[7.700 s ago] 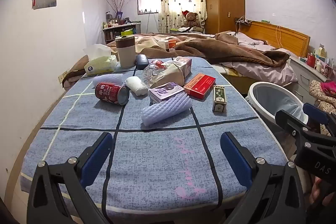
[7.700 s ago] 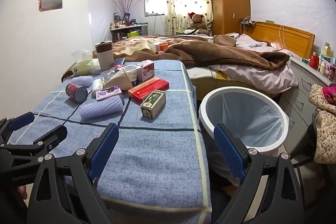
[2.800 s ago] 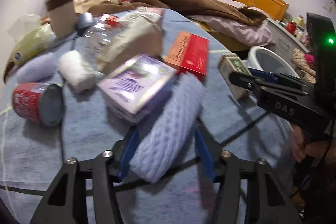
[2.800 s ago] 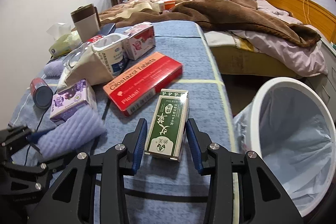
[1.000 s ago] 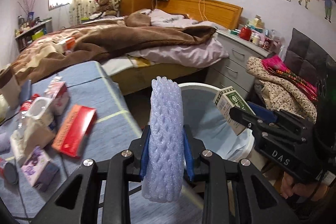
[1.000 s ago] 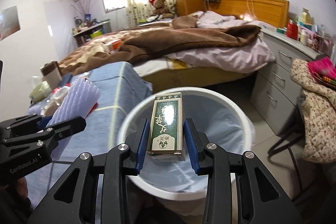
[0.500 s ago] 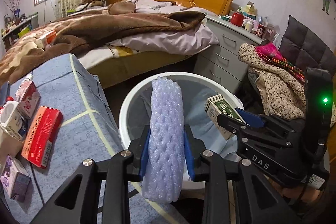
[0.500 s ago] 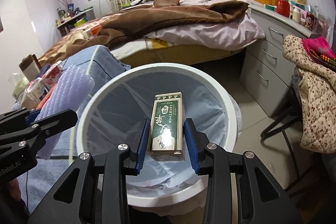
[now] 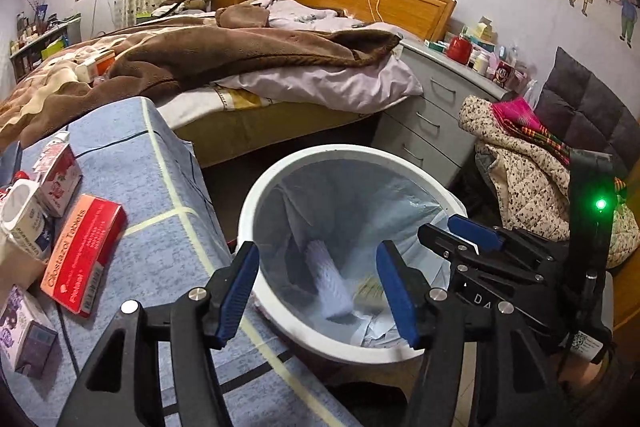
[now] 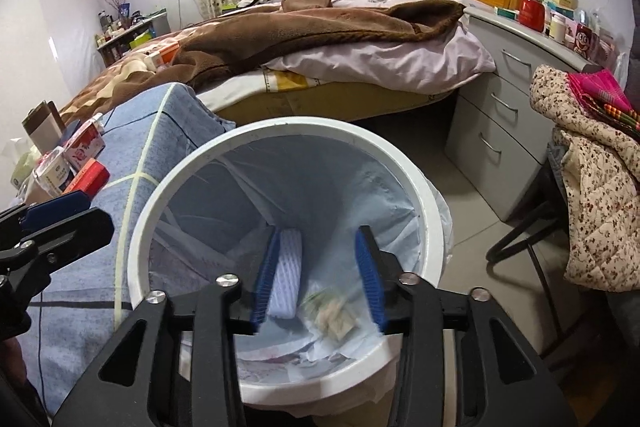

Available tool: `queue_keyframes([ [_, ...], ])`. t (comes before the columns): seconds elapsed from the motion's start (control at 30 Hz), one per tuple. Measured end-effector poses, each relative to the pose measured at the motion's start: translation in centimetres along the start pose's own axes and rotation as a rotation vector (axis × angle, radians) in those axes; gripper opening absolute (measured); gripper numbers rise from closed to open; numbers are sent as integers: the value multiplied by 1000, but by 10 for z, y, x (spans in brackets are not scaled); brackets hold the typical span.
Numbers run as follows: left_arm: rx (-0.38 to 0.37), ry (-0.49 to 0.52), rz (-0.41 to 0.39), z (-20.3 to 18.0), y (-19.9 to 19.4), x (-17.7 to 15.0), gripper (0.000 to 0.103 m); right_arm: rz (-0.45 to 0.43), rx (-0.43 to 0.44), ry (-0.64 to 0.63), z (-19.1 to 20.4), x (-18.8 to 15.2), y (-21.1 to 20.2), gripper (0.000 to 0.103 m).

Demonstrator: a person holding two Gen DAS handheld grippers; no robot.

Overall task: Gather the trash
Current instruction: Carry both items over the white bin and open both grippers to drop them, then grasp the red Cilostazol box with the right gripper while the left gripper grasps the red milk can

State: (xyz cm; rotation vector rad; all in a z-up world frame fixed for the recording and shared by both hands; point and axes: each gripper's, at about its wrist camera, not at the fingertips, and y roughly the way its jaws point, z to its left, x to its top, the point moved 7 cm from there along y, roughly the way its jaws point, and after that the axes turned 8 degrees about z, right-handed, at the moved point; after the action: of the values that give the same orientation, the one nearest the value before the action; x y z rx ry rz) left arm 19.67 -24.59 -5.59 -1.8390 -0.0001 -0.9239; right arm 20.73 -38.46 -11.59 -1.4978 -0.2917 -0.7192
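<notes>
On the blue table cloth [image 9: 160,227], at about nine o'clock in the left wrist view, trash is still waiting: a red tablet box [image 9: 82,255], a white cup [image 9: 24,219] and a small red-and-white carton [image 9: 58,173] behind it, and a purple box [image 9: 24,335] at the near corner. None of these is touching a gripper.

At the centre stands the white bin [image 9: 256,211] with its pale blue liner. Inside, near six o'clock of its opening, lies a ribbed foam sleeve [image 9: 330,283], blurred as if dropping, and just right of it a small blurred box [image 9: 368,293].

The left gripper [image 9: 320,291] hangs over the near rim of the bin; its jaws are opening, about half spread, with nothing between the pads. At three o'clock in that view is the right gripper [image 9: 460,239], seen side-on. In its own view the right gripper [image 10: 318,275] is also over the bin, its jaws opening, nothing clamped; the foam sleeve [image 10: 286,275] and the blurred box [image 10: 334,311] show below, in the bin [image 10: 424,211].

Judging by this, two pieces are in and the task is only partly done: at least four items remain on the table, each needing a pick-up and a carry to the bin.
</notes>
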Motion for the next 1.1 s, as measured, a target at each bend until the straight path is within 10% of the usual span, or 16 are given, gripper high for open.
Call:
queue_keyframes([
  [0.07, 4, -10, -13, 4, -7, -2, 65, -11, 11, 1, 3, 1, -3, 62],
  [1.1, 268, -346, -169, 180, -128, -81, 73, -86, 203, -138, 149, 7, -22, 63],
])
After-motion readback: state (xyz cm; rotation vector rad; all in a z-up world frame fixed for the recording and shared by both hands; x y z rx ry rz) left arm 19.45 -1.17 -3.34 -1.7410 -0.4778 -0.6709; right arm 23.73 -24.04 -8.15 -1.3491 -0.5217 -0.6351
